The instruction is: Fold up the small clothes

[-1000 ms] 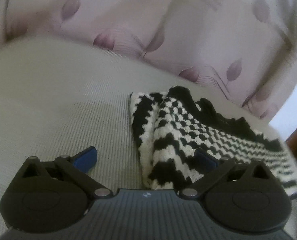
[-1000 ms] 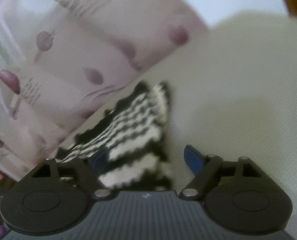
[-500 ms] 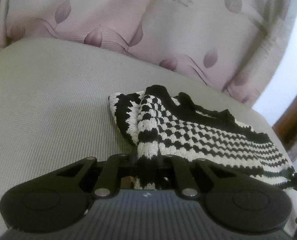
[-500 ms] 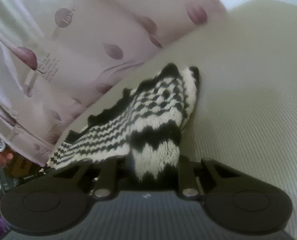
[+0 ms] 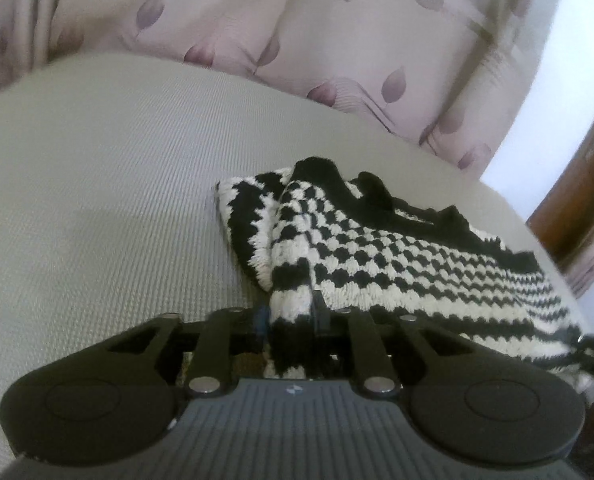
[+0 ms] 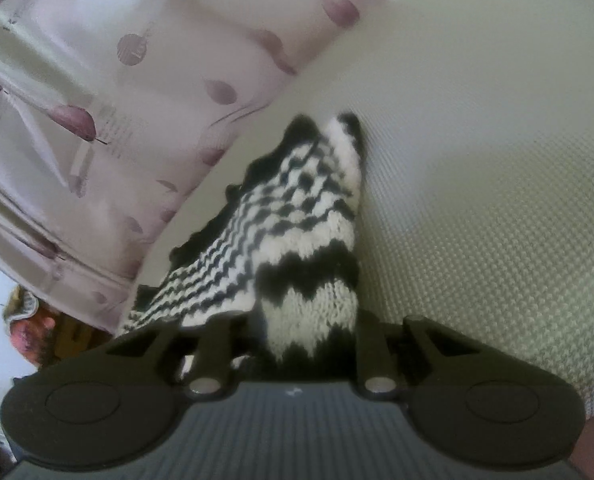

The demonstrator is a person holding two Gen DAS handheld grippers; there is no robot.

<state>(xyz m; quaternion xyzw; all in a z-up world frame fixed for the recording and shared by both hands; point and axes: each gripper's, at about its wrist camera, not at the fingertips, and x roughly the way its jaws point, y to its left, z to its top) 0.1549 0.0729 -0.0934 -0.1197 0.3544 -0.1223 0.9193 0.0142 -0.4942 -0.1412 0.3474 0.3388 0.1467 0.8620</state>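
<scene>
A small black-and-white knitted garment (image 5: 397, 248) lies on a pale textured cushion (image 5: 97, 200). My left gripper (image 5: 291, 312) has its pads on the garment's near left corner, where a striped band bunches between the fingers. The jaws are opening slightly, with the knit still between them. In the right wrist view my right gripper (image 6: 309, 332) clamps the opposite corner of the same garment (image 6: 297, 208). Its jaws are also easing open around the thick knit. The fingertips of both grippers are hidden by the fabric.
A pink curtain with purple leaf prints (image 5: 337, 40) hangs right behind the cushion, and shows in the right wrist view as the curtain (image 6: 97, 100). Brown wooden furniture (image 5: 577, 208) stands at the far right. Bare cushion (image 6: 477, 200) stretches to the right of the garment.
Both grippers stood open astride the garment's corners a second ago. They have since closed on the knit. The right one has shifted, and the fabric now rises into its jaws.
</scene>
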